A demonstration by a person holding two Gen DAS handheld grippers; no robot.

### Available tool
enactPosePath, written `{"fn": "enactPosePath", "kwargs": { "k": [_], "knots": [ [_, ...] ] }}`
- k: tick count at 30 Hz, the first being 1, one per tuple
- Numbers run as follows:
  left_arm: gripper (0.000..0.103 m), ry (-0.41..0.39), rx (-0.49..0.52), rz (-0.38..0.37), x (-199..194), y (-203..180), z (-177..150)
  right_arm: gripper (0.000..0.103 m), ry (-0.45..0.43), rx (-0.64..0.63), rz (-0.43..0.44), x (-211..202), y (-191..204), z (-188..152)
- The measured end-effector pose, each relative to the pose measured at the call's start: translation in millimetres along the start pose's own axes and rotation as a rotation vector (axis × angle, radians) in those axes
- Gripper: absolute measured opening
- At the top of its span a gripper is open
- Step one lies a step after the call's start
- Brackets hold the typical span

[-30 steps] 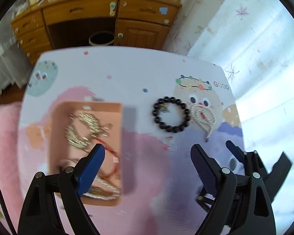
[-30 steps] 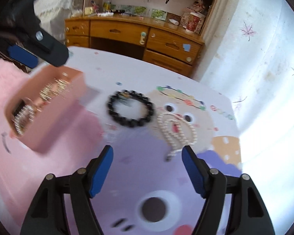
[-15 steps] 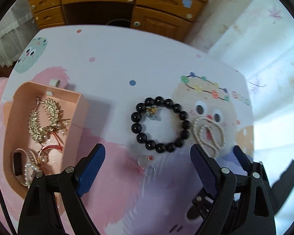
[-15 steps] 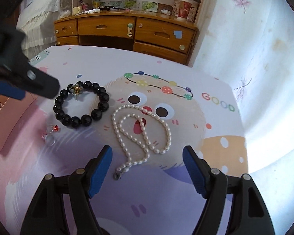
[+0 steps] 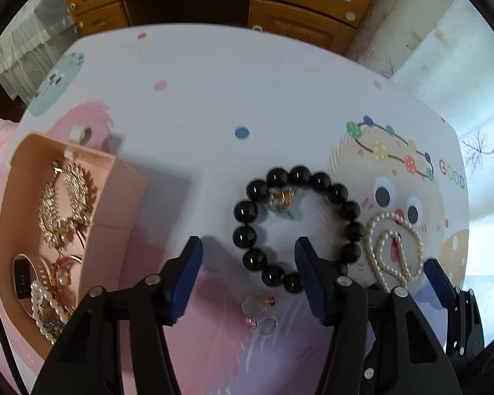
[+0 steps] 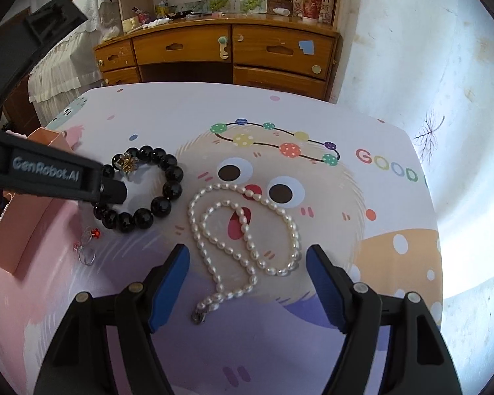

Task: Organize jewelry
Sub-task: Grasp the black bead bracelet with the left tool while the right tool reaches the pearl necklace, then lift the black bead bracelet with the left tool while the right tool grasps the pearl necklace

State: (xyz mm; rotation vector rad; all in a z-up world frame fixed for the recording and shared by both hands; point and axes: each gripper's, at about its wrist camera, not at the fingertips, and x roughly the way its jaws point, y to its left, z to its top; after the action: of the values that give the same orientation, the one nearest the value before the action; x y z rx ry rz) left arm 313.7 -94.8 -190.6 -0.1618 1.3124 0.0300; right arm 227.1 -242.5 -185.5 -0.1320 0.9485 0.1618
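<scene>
Nearest, the left gripper [image 5: 247, 260] hangs spread and empty just over the near arc of the black bead bracelet [image 5: 296, 227], apparently lined up to pinch that side. The right gripper [image 6: 247, 270] is likewise spread wide, holding nothing, its fingers flanking the lower loops of the pearl necklace [image 6: 243, 233] lying mid-table. Two small rings [image 5: 260, 314] lie just beside the bracelet, toward the near edge. At the table's left edge sits the pink box [image 5: 115, 197], already holding gold pieces, pearls and a watch. Beyond the far edge stands a wooden desk [image 6: 214, 52].
</scene>
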Motion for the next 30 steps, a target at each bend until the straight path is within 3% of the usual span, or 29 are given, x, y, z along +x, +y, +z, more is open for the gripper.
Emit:
{"fn": "enactPosePath", "kwargs": {
  "k": [5, 8, 10, 13, 21, 26, 30],
  "knots": [
    [0.047, -0.032, 0.028, 0.03, 5, -6, 6, 0.051, -0.009, -0.002, 0.009, -1, -1, 1],
    [0.042, -0.058, 0.047, 0.049, 5, -8, 6, 0.033, -0.008, 0.004, 0.015, 1, -4, 5],
    [0.034, -0.073, 0.054, 0.053, 1, -11, 6, 0.01, -0.005, 0.011, 0.027, 1, -6, 6],
    [0.014, -0.092, 0.06, 0.046, -1, -11, 4, 0.01, 0.008, 0.029, 0.05, 1, -10, 7],
    [0.012, -0.115, 0.044, -0.017, 0, -4, -2, 0.005, 0.031, 0.18, 0.165, -2, -22, 3],
    [0.012, -0.116, 0.026, -0.07, -6, 6, -11, 0.005, 0.043, 0.182, 0.183, -6, -14, 0],
    [0.012, -0.161, 0.038, -0.092, -21, 12, -16, 0.005, 0.024, 0.177, 0.221, -17, -9, 1]
  ]
}}
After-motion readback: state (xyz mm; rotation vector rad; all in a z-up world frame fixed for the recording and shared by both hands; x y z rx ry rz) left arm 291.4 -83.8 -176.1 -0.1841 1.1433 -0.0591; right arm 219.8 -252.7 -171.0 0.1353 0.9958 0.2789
